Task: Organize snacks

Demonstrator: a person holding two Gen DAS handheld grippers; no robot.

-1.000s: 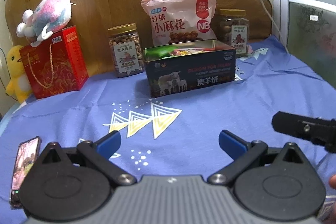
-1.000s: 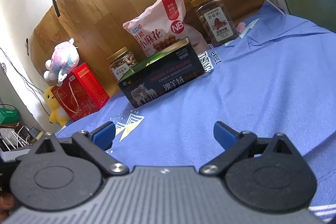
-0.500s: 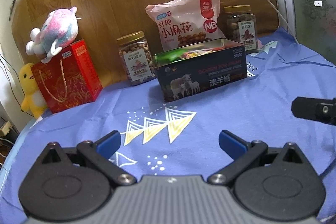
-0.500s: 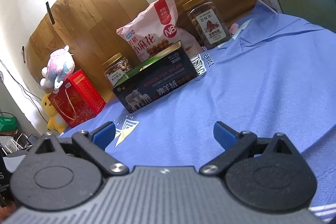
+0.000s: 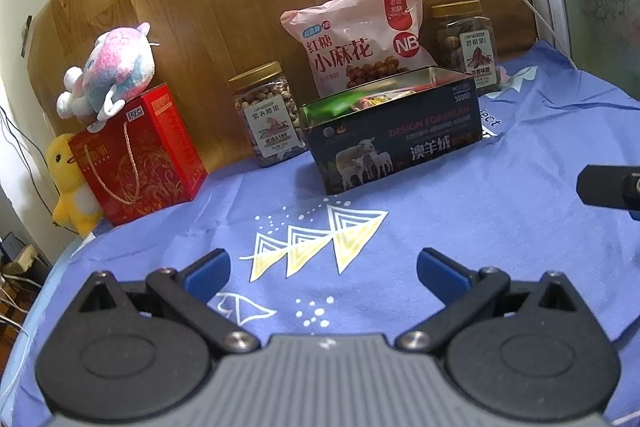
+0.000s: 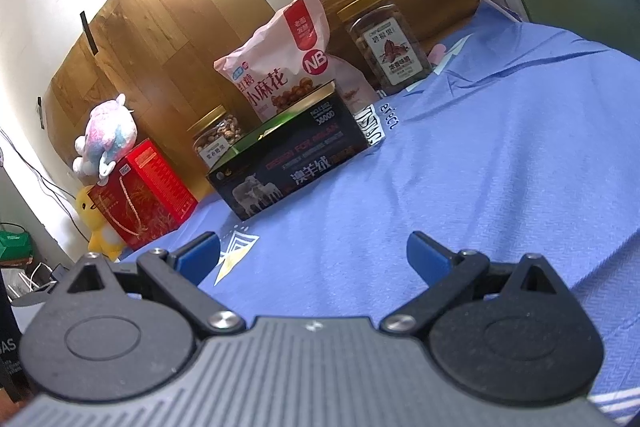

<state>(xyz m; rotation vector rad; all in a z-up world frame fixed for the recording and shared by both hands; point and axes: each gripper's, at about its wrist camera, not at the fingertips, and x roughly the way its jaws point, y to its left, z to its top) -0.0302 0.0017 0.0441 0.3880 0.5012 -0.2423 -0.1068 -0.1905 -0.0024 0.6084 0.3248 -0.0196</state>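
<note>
A dark open tin with a sheep picture [image 5: 396, 143] stands on the blue cloth and holds several colourful snack packets [image 5: 376, 99]; it also shows in the right wrist view [image 6: 292, 171]. Behind it stand a pink snack bag [image 5: 360, 43] [image 6: 284, 67], a nut jar on the left [image 5: 268, 115] [image 6: 214, 139] and a nut jar on the right [image 5: 468, 43] [image 6: 386, 47]. My left gripper [image 5: 324, 269] is open and empty, well in front of the tin. My right gripper [image 6: 314, 255] is open and empty; part of it shows at the right edge of the left wrist view [image 5: 608, 187].
A red gift box [image 5: 140, 155] [image 6: 140, 191] with a pink plush toy on top [image 5: 112, 71] stands at the left, a yellow duck plush [image 5: 68, 187] beside it. A wooden board [image 5: 224, 7] backs the scene. The blue cloth [image 5: 460, 215] carries triangle prints.
Both grippers have pulled back and tilted upward, so the tin and snacks sit lower and farther in view. A phone at the left went out of view. Both stay open.
</note>
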